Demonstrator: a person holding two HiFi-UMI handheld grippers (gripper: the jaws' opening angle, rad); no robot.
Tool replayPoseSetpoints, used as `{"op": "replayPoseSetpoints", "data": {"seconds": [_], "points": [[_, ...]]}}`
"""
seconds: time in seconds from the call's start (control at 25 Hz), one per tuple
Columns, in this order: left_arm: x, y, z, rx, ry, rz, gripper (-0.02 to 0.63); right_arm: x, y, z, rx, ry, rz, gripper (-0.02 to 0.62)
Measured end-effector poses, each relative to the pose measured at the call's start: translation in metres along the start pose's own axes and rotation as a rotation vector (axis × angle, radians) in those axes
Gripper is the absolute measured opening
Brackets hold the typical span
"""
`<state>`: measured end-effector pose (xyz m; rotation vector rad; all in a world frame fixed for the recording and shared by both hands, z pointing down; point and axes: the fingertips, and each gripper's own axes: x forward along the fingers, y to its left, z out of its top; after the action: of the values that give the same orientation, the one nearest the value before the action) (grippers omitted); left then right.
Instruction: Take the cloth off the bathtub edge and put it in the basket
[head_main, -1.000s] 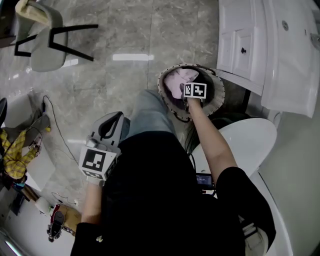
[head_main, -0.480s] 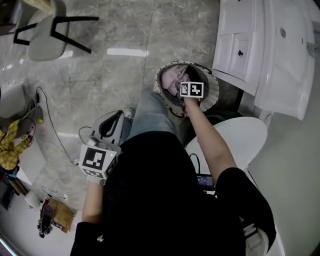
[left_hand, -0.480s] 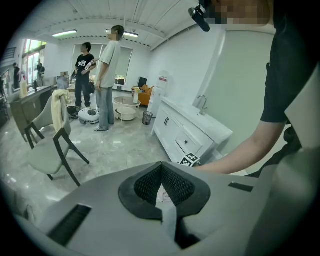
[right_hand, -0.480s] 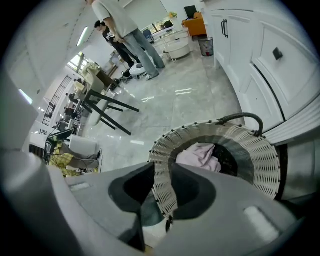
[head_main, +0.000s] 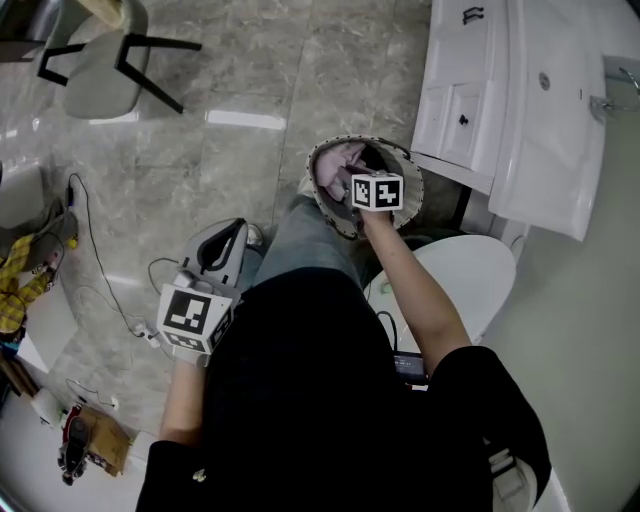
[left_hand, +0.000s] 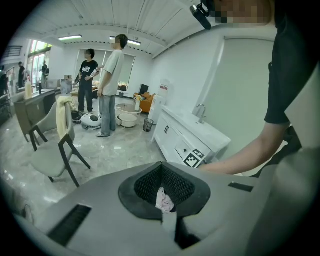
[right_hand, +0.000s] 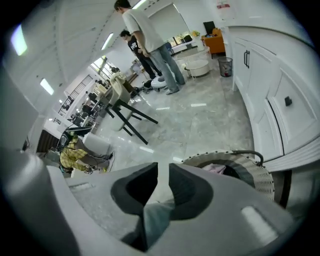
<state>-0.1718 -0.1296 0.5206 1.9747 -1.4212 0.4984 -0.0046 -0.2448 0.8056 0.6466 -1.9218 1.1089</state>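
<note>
While the pink cloth (head_main: 338, 165) lies inside the round woven basket (head_main: 414, 202) on the floor beside the white cabinet (head_main: 470, 100), the right gripper (right_hand: 163, 172) hangs over it. Its jaws are closing, a narrow gap between them and nothing in it. Its cube (head_main: 377, 190) bears black-and-white square markers. The left gripper (left_hand: 161, 167) is pressed together at the tips.

Grey marble floor (head_main: 250, 60) carries basket (head_main: 327, 198), chair (head_main: 100, 75), cables (head_main: 84, 232).
</note>
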Motion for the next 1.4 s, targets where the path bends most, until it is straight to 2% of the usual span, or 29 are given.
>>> {"op": "replayPoseSetpoints", "data": {"seconds": [0.2,0.48,0.88,1.08,1.4], "points": [[-0.026,0.010,0.017,-0.008,-0.052,0.017,0.012,-0.041,0.066,0.028,-0.126,-0.078,0.057,-0.001],[-0.055,0.026,0.035,-0.021,-0.147,0.036,0.012,-0.102,0.161,0.065,-0.247,-0.183,0.158,-0.003],[-0.106,0.038,0.067,0.013,-0.279,0.038,0.012,-0.195,0.286,0.102,-0.476,-0.412,0.268,-0.003],[-0.130,0.040,0.090,0.055,-0.346,0.040,0.012,-0.243,0.325,0.121,-0.567,-0.537,0.278,-0.003],[-0.164,0.039,0.120,0.133,-0.430,0.045,0.012,-0.302,0.363,0.140,-0.660,-0.708,0.259,-0.003]]}}
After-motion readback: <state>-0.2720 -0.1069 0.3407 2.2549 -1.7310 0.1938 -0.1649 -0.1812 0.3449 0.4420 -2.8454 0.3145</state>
